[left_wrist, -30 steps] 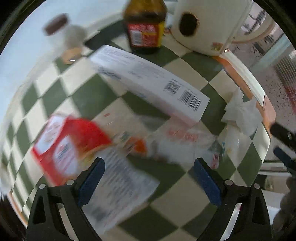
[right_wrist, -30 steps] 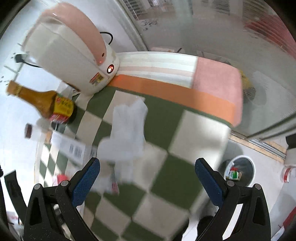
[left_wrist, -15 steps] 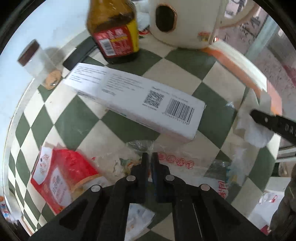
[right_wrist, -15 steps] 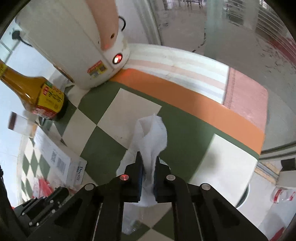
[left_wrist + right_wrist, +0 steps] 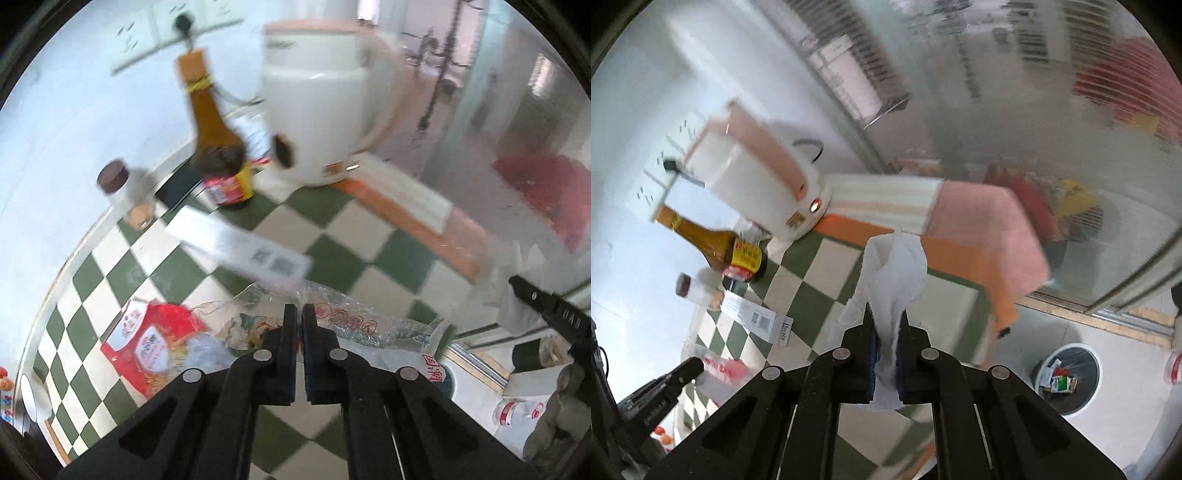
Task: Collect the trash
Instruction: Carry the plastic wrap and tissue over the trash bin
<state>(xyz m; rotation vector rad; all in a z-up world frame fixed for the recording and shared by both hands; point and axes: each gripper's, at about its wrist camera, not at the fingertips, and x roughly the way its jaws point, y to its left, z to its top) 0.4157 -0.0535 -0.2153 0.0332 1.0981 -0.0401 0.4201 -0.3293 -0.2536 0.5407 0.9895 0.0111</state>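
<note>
Gripping a crinkled clear plastic wrapper (image 5: 343,314) printed with red rings, the left gripper (image 5: 299,314) has its fingers pressed nearly together, the film pinched between them over the green-and-cream checked tablecloth (image 5: 391,254). Left of it lies a glossy red snack packet (image 5: 147,332); behind stand a small clear jar with a brown lid (image 5: 118,188), a long white cardboard box (image 5: 240,247) with barcodes, a tall amber glass bottle (image 5: 218,155) and a rounded white-and-pink rice cooker (image 5: 317,110). Only the right wrist view shows the right gripper (image 5: 886,325) clamped narrowly on a soft, crumpled white tissue (image 5: 894,269) held above the table edge, and a round white bin (image 5: 1067,373) on the floor at lower right, already holding scraps.
</note>
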